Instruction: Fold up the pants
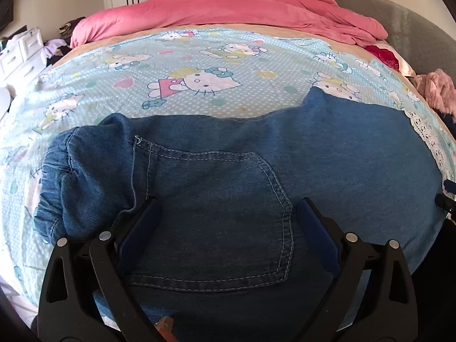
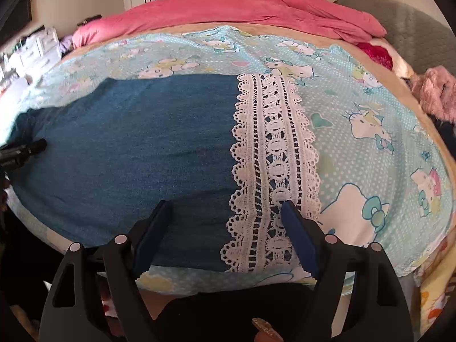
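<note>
Denim pants [image 1: 327, 154] laid flat near the front edge of the bed, both grippers spread above them.

The pants are seen stretched along the front edge of the patterned sheet [image 1: 199, 57], the gathered waistband toward the left, the white lace hem [image 2: 273, 171] toward the right. The back pocket [image 1: 222, 216] is framed between the widely spread fingers of the left gripper [image 1: 226, 208], with nothing pinched. The right gripper [image 2: 225, 208] is held open over the hem end, one finger over denim, the other over lace, no cloth gripped. A pink duvet [image 1: 228, 8] is heaped along the far edge.
</note>
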A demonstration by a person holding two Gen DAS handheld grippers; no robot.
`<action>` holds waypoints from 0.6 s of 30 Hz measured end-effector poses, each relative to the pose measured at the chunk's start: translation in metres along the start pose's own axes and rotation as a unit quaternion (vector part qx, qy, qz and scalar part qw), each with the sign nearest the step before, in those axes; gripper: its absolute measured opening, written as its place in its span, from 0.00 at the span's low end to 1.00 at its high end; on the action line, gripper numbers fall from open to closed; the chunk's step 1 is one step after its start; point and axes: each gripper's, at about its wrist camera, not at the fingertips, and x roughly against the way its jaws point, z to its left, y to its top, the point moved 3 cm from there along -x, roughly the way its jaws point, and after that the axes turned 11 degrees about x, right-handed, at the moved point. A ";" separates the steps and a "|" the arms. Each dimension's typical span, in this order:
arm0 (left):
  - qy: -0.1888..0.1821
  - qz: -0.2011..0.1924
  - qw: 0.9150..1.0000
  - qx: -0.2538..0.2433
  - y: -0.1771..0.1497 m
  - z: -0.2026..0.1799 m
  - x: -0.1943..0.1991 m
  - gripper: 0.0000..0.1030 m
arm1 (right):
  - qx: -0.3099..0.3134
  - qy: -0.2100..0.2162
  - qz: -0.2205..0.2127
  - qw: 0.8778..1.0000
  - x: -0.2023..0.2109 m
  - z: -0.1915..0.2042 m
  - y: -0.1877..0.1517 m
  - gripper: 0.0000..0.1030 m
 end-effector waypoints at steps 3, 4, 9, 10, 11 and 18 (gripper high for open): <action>-0.005 -0.003 1.000 0.006 0.000 0.000 0.004 0.88 | -0.004 0.002 0.000 1.000 0.000 -0.002 0.001 0.77; -0.007 -0.003 1.000 0.012 0.000 0.000 0.009 0.88 | -0.011 0.007 -0.003 1.000 0.003 -0.004 0.002 0.77; -0.046 -0.022 0.999 0.000 -0.003 -0.017 0.044 0.88 | -0.049 0.029 -0.059 0.997 0.034 -0.010 0.008 0.77; -0.053 -0.021 0.998 -0.005 -0.005 -0.023 0.047 0.88 | -0.050 0.032 -0.066 0.996 0.038 -0.008 0.010 0.77; -0.060 -0.020 0.998 -0.009 -0.007 -0.028 0.049 0.89 | -0.048 0.038 -0.071 0.996 0.040 -0.006 0.014 0.77; -0.086 0.008 0.993 -0.085 -0.043 -0.079 0.042 0.90 | -0.017 0.048 -0.012 0.999 0.008 0.023 0.016 0.78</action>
